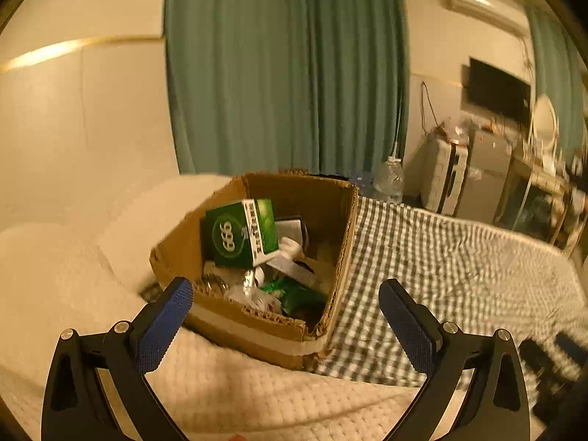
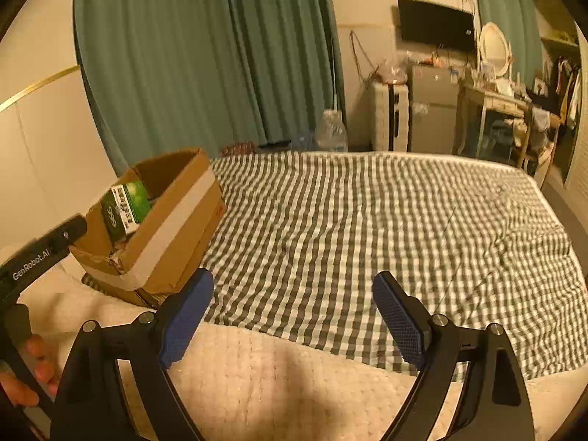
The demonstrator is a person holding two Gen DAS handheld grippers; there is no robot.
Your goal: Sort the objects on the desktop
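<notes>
An open cardboard box (image 1: 341,228) stands on the bed, holding a green "999" carton (image 1: 240,233), a white tube, green packets and other small items. My left gripper (image 1: 284,294) is open and empty, just in front of the box's near wall. In the right wrist view the box (image 2: 176,228) sits at the left with the green carton (image 2: 126,205) showing over its rim. My right gripper (image 2: 292,290) is open and empty, over the checked sheet to the right of the box. The left gripper's black body (image 2: 40,253) shows at the far left.
A green-and-white checked sheet (image 2: 367,239) covers the bed, with a cream blanket (image 2: 275,386) in front. White pillows (image 1: 73,257) lie left of the box. A water bottle (image 2: 332,130), a suitcase, a dresser and green curtains stand beyond the bed.
</notes>
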